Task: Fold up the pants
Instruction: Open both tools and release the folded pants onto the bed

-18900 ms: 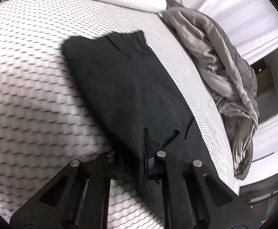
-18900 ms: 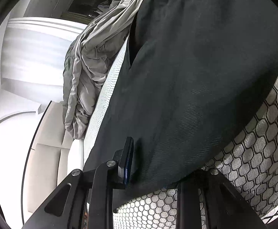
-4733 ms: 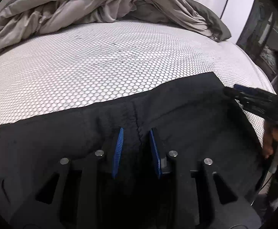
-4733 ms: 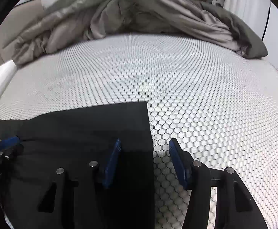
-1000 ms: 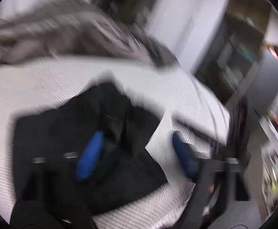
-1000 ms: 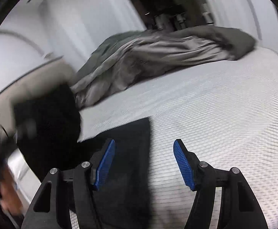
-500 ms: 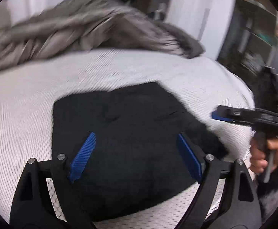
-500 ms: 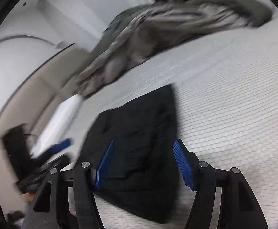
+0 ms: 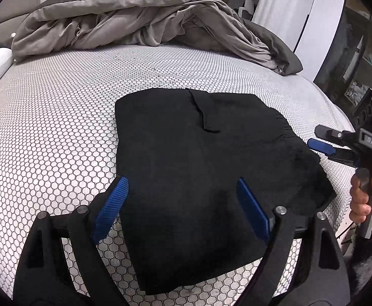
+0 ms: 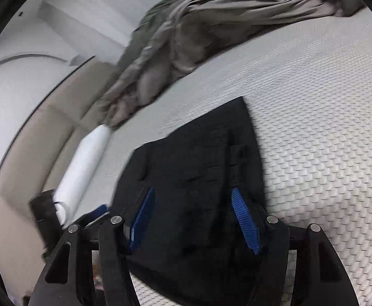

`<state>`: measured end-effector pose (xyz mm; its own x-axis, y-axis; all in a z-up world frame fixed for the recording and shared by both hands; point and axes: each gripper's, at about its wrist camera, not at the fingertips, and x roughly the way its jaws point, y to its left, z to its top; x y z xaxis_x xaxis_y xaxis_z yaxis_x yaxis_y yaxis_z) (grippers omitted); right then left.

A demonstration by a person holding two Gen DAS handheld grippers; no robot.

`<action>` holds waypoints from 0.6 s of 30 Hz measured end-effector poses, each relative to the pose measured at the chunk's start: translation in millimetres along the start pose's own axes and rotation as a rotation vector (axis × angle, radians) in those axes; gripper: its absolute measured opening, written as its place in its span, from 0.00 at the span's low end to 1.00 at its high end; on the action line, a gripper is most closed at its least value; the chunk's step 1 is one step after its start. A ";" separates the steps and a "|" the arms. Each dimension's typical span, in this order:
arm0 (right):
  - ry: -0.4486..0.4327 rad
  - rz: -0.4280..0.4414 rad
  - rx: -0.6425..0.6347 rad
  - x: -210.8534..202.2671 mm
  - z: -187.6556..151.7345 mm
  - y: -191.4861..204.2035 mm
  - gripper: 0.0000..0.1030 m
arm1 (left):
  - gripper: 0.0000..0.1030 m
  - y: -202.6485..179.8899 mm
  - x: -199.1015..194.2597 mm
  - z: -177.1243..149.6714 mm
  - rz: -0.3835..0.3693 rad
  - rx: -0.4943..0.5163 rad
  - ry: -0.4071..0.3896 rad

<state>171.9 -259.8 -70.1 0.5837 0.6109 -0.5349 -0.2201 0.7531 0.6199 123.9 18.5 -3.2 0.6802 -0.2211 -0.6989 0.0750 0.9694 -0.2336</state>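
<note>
The black fabric pants (image 9: 201,168) lie folded into a compact block on the white honeycomb-patterned mattress (image 9: 58,117), near its front edge. The left gripper (image 9: 182,209) hovers over them with jaws spread wide, holding nothing; the right gripper (image 10: 194,220) likewise gapes empty above them (probably released so the fold settles). Beyond the pants, bare mattress reaches the crumpled grey duvet (image 9: 145,17).

We've got our left tongs (image 9: 182,207) spread wide, blue pads far apart, gripping nothing. Our right tongs (image 10: 194,220) gape too, empty, and our bare right hand (image 9: 364,199) wraps the handle, fingers curled.
</note>
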 end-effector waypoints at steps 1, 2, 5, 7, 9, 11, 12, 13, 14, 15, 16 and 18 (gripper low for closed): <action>0.018 0.026 -0.003 0.1 -1.6 0.4 0.63 | 0.82 0.3 2.5 1.5 0.002 0.000 0.006; 0.030 0.039 -0.028 4.4 -1.6 3.4 0.63 | 0.82 -1.6 1.8 0.5 0.005 0.000 0.009; 0.031 0.035 -0.066 7.5 -2.6 9.7 0.63 | 0.82 -6.4 2.8 2.0 0.018 0.009 0.011; 0.023 0.114 -0.041 2.9 -3.0 10.9 0.63 | 0.82 -6.9 2.7 2.9 0.020 0.011 0.008; 0.020 0.160 -0.028 1.7 -1.2 13.4 0.63 | 0.82 -6.6 2.5 2.8 0.019 0.011 0.009; 0.026 0.126 -0.024 0.7 -0.9 11.8 0.63 | 0.82 -6.9 2.0 2.0 0.022 0.016 0.011; 0.033 0.109 -0.010 3.0 -0.7 8.3 0.63 | 0.82 -7.1 2.3 1.5 0.024 0.018 0.012; 0.048 0.112 0.014 7.2 -0.6 3.6 0.63 | 0.82 -8.0 2.6 1.0 0.029 0.022 0.014; 0.060 0.113 0.033 10.4 0.1 0.6 0.63 | 0.82 -8.5 2.9 0.7 0.032 0.025 0.015; 0.070 0.126 0.056 14.6 -0.2 -4.7 0.63 | 0.82 -9.3 2.8 0.4 0.034 0.028 0.015; 0.076 0.145 0.069 17.0 -0.7 -7.9 0.63 | 0.82 -10.2 3.0 0.4 0.038 0.033 0.016; 0.078 0.163 0.090 22.5 0.9 -8.6 0.63 | 0.82 -11.5 3.3 0.4 0.040 0.038 0.016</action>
<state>187.7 -252.8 -87.0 0.4825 0.7429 -0.4639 -0.2342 0.6198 0.7490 125.5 6.7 -2.5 0.6717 -0.1830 -0.7179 0.0752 0.9809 -0.1797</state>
